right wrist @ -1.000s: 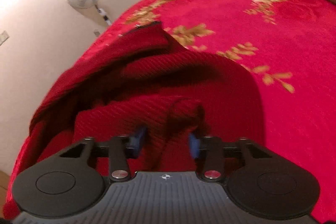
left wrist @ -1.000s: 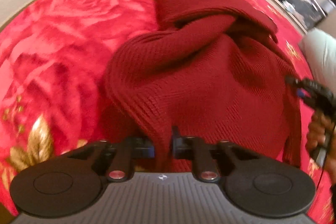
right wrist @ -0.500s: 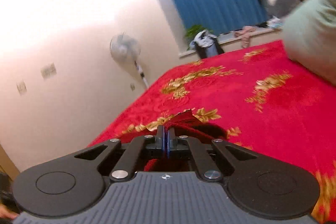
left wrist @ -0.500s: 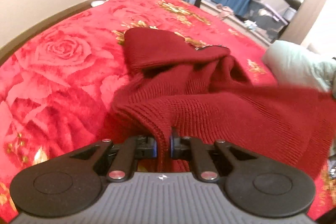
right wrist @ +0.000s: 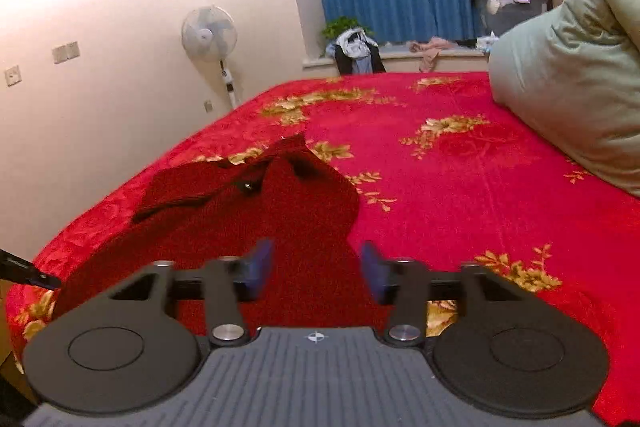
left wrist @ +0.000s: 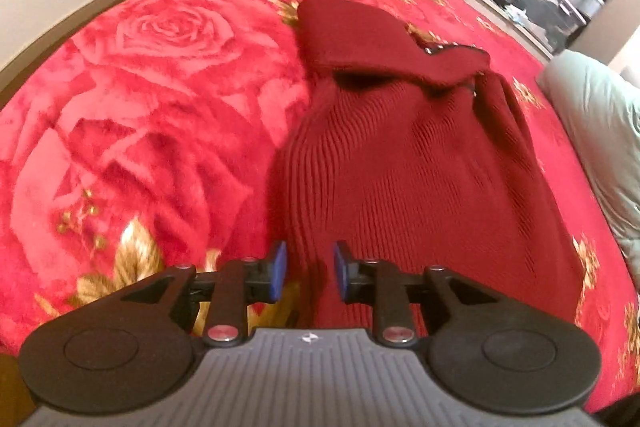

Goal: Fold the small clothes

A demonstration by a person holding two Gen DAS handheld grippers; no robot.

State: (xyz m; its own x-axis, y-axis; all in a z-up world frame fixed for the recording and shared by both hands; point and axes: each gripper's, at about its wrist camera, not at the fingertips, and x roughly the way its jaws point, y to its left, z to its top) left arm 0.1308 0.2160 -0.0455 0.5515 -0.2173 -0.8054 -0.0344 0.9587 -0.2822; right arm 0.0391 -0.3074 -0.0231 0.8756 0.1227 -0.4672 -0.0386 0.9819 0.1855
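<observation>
My left gripper (left wrist: 307, 275) and right gripper (right wrist: 316, 273) both stand parted, gripping nothing, over the dark red ribbed knit sweater (left wrist: 404, 163) lying rumpled near the left edge of the red rose-patterned bed blanket (left wrist: 152, 75). Soft, limp and stretchy, the sweater will likely sag when lifted; I judge its near hem corners the best hold.

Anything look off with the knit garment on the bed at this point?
Yes. The dark red knit sweater lies bunched on the red floral blanket, its far end flopped over unevenly rather than flat. Both claws, left and right, are open.
</observation>
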